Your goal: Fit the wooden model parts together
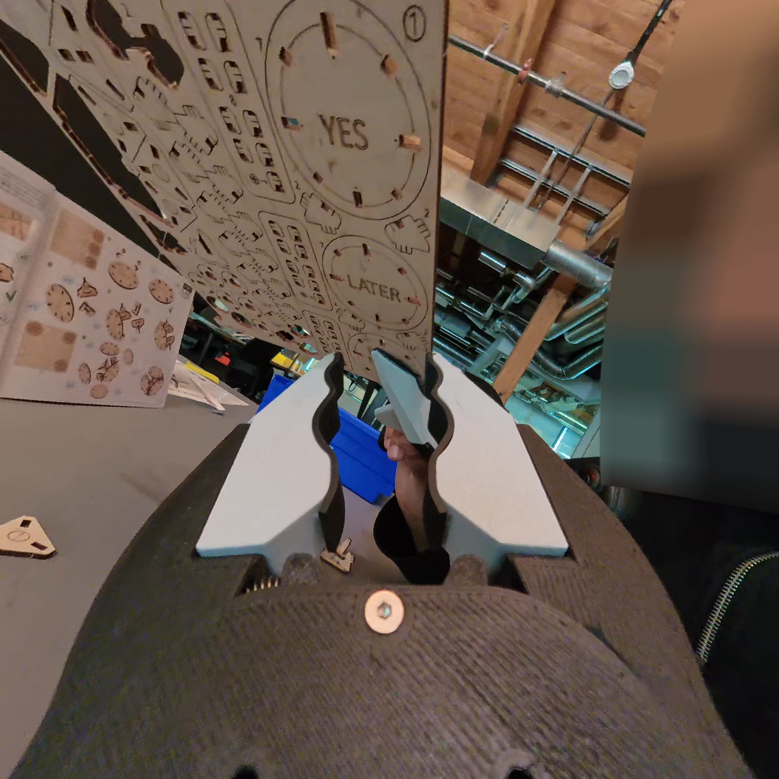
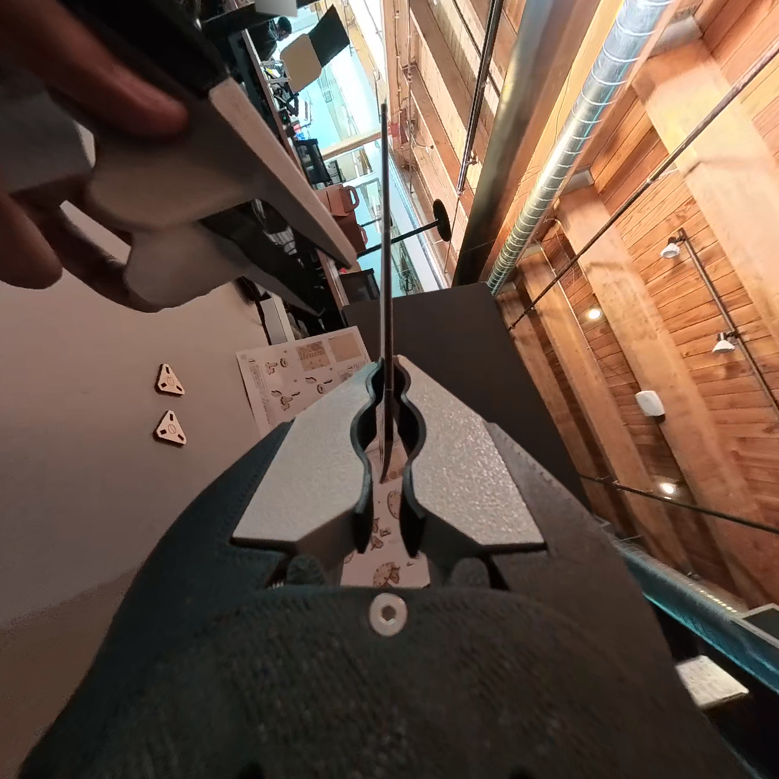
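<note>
A grey desk (image 1: 84,455) carries the loose things; above it the room shows timber boards and beams, silver ducts and pipes (image 1: 560,269), black rods and small white lamps (image 2: 670,251); a blue bin (image 1: 358,459) stands beyond the desk's far edge. An open instruction booklet (image 1: 97,312) with printed drawings of clock-like discs stands propped at the left; a flat sheet of the same sort (image 2: 295,379) lies on the desk in the right wrist view; two small triangular wooden pieces (image 2: 170,380) lie side by side on the desk, well apart from both grippers; one such piece (image 1: 25,537) shows at the left edge of the left wrist view.

The wooden sheet (image 1: 295,168) is held up in the air, off the desk; the right gripper (image 2: 388,371) sees it edge-on as a thin dark line running up from between its jaws, which are closed on its lower edge with both pads against it; the left gripper (image 1: 383,366) faces the sheet's broad side, its jaws standing apart with the sheet's lower corner just above the tips, not clamped by them; the other gripper's grey finger (image 1: 402,400) shows between them, pinching that corner. A hand (image 2: 84,126) grips the left tool's handle at upper left of the right wrist view.

The sheet is thin pale plywood, laser-cut; engraved round dials with small slots, rows of little rounded cut-outs, and several dark gaps where parts are gone.
</note>
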The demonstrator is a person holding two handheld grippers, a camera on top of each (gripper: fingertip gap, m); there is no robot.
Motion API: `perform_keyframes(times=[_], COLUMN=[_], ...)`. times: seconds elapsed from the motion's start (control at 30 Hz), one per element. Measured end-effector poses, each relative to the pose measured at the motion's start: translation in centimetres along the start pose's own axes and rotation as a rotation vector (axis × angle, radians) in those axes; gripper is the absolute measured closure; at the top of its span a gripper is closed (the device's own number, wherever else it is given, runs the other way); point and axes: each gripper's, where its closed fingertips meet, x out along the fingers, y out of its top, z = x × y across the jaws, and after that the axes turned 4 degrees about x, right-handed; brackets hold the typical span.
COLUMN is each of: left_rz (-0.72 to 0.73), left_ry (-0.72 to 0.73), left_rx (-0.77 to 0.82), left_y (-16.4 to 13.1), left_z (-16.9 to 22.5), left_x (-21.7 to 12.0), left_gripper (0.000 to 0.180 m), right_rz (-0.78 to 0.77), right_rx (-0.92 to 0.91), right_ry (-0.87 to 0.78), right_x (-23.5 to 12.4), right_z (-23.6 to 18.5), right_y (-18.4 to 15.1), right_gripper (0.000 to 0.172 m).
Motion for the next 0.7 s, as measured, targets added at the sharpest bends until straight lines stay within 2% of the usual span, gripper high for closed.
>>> perform_keyframes(times=[0.23, 0.33, 0.43, 0.57, 0.7], left_rz=[0.001, -0.002, -0.01, -0.046, -0.085], left_ry=[0.004, 0.01, 0.024, 0.058, 0.069], left_rx=[0.011, 0.015, 0.016, 0.017, 0.029], left_y=[0.0, 0.0, -0.2, -0.9, -1.6], left_z=[0.0, -0.1, -0.3, -1.0, -1.1], left_x=[0.0, 0.0, 0.0, 0.2, 0.5], left_gripper=[0.142, 0.142, 0.142, 0.144, 0.144], right_rz=[0.007, 0.037, 0.13, 0.322, 0.493], right_rx=[-0.024, 0.112, 0.54, 1.171, 1.587], right_ry=[-0.007, -0.014, -0.017, 0.021, 0.117], right_x=[0.0, -0.1, -0.8, -2.1, -2.6], right_z=[-0.2, 0.6, 3.7, 8.1, 9.3], right_y=[0.3, 0.3, -0.6, -3.6, -6.0], right_gripper=[0.171, 0.171, 0.171, 0.172, 0.172])
